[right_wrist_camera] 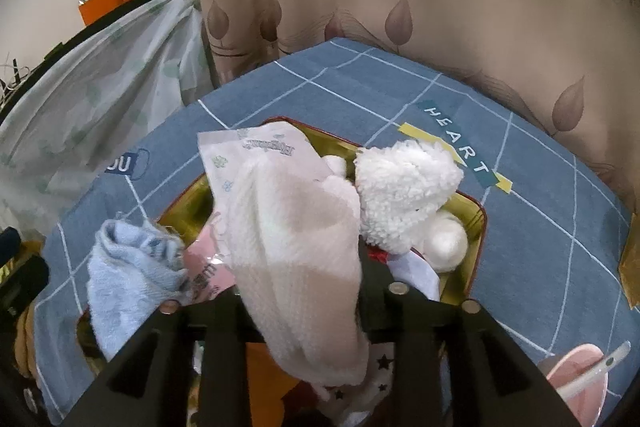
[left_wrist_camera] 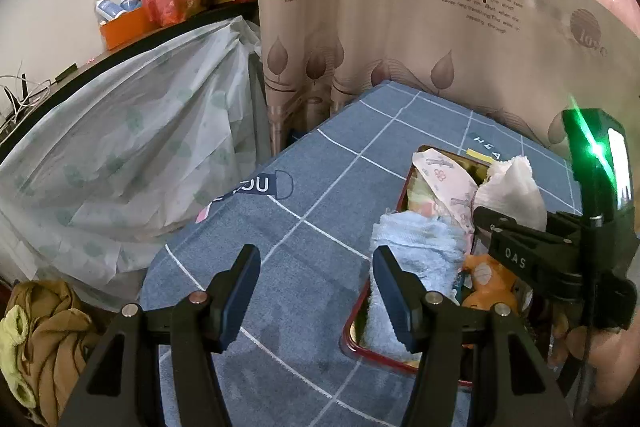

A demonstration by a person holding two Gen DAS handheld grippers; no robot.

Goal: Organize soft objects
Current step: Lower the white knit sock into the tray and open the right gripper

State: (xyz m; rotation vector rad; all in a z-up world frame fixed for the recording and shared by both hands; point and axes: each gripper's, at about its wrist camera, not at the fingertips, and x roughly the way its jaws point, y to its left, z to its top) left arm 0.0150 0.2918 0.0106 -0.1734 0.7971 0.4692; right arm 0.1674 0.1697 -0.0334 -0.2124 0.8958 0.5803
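Observation:
A red-rimmed metal tin point(right_wrist_camera: 478, 223) sits on the blue grid cloth and holds soft things: a light blue towel point(right_wrist_camera: 128, 267), a printed tissue pack point(right_wrist_camera: 264, 155), a fluffy white plush point(right_wrist_camera: 408, 191). My right gripper point(right_wrist_camera: 300, 267) is shut on a white knitted cloth point(right_wrist_camera: 296, 239) and holds it over the tin. In the left wrist view my left gripper point(left_wrist_camera: 316, 291) is open and empty, left of the tin point(left_wrist_camera: 356, 341), with one finger beside the blue towel point(left_wrist_camera: 416, 247). The right gripper point(left_wrist_camera: 516, 251) holds the white cloth point(left_wrist_camera: 508, 187) there too. An orange toy point(left_wrist_camera: 488, 283) lies in the tin.
A leaf-print curtain point(left_wrist_camera: 400, 27) hangs behind the table. A plastic-covered piece of furniture point(left_wrist_camera: 120, 147) stands left, with an orange box point(left_wrist_camera: 124, 27) and red bag on top. Brown clothes point(left_wrist_camera: 48, 339) lie lower left. A pink bowl with spoon point(right_wrist_camera: 580, 383) sits right.

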